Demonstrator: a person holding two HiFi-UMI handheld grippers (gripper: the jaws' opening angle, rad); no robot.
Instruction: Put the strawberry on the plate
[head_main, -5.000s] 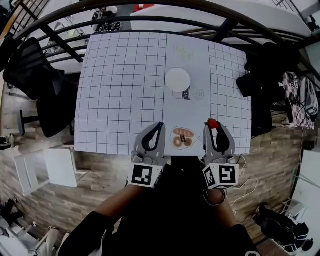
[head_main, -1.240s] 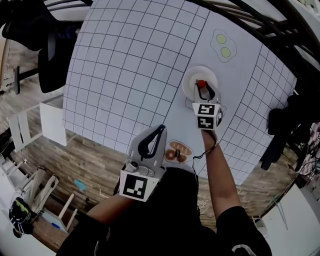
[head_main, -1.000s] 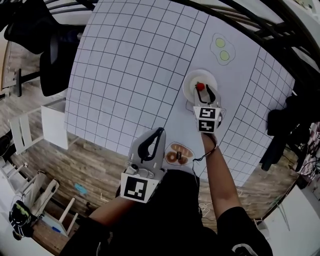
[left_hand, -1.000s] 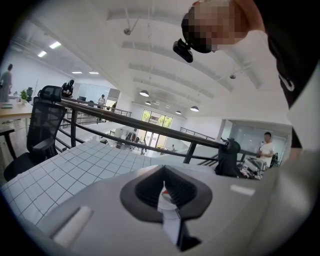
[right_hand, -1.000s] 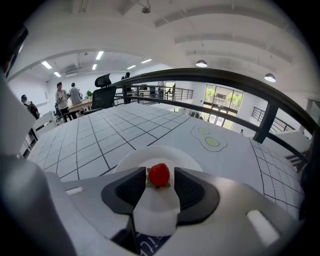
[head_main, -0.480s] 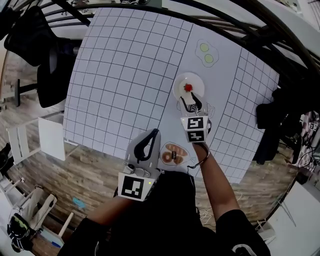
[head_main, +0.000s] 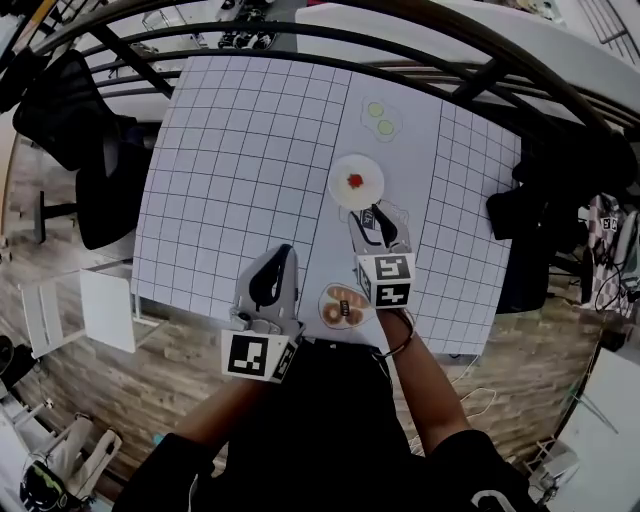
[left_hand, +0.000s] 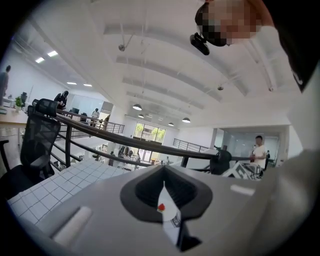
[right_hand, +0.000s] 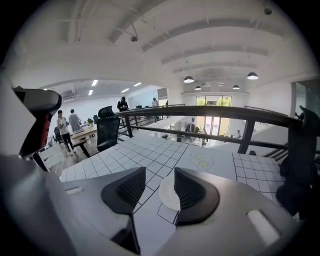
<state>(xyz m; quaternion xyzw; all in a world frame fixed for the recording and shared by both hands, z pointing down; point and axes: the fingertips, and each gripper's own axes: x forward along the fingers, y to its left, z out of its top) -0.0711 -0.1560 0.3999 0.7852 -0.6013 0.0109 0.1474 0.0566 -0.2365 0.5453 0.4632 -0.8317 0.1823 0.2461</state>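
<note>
The red strawberry (head_main: 354, 182) lies on the small white plate (head_main: 366, 171), out on the white strip of the table. My right gripper (head_main: 374, 213) hovers just short of the plate's near rim, open and empty. In the right gripper view the plate (right_hand: 167, 194) shows between the spread jaws of the right gripper (right_hand: 159, 176); the strawberry is hidden there. My left gripper (head_main: 280, 258) is over the table's near edge, shut and empty. In the left gripper view the left gripper (left_hand: 164, 186) leaves only a thin slit, with the strawberry (left_hand: 161, 206) visible through it.
A card with doughnut pictures (head_main: 343, 305) lies at the near table edge between the grippers. A card with two green circles (head_main: 379, 118) lies beyond the plate. Black chairs (head_main: 70, 125) stand left of the gridded table (head_main: 230, 170), dark bags (head_main: 525, 205) right, a black railing (head_main: 330, 35) behind.
My right gripper opened, left the strawberry on the plate and pulled back toward me. The left gripper stayed over the near edge.
</note>
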